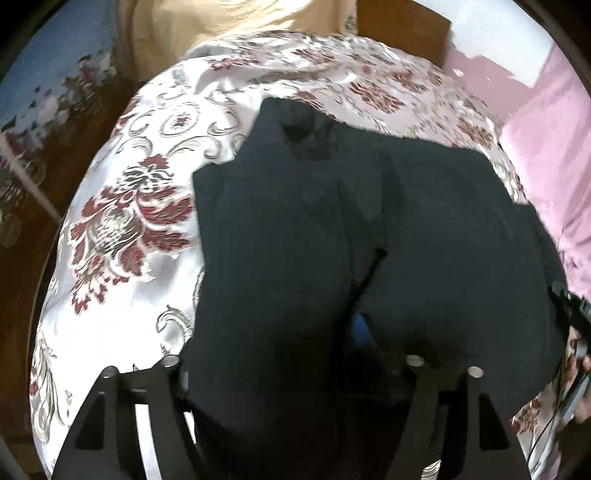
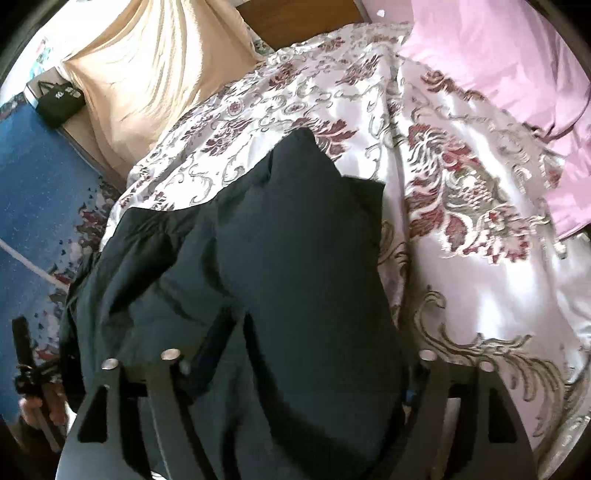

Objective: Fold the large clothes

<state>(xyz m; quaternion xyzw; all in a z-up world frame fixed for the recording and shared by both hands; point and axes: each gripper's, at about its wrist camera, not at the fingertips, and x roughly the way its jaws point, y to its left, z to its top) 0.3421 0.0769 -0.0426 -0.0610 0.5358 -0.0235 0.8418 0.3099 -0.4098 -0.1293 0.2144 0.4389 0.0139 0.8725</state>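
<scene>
A large dark navy garment lies on a bed covered with a white, red-flowered spread. Its near part is lifted and drapes over both grippers. In the left wrist view my left gripper is buried in the cloth; a bit of blue pad shows in a fold, and the fingertips are hidden. In the right wrist view the same garment hangs over my right gripper, hiding its fingertips. The floral spread lies to the right. The other gripper shows at the far right edge and the far left edge.
A pink sheet lies at the far right of the bed. A beige curtain hangs behind, by a wooden headboard. A blue patterned rug covers the floor to the left, with a black bag beside it.
</scene>
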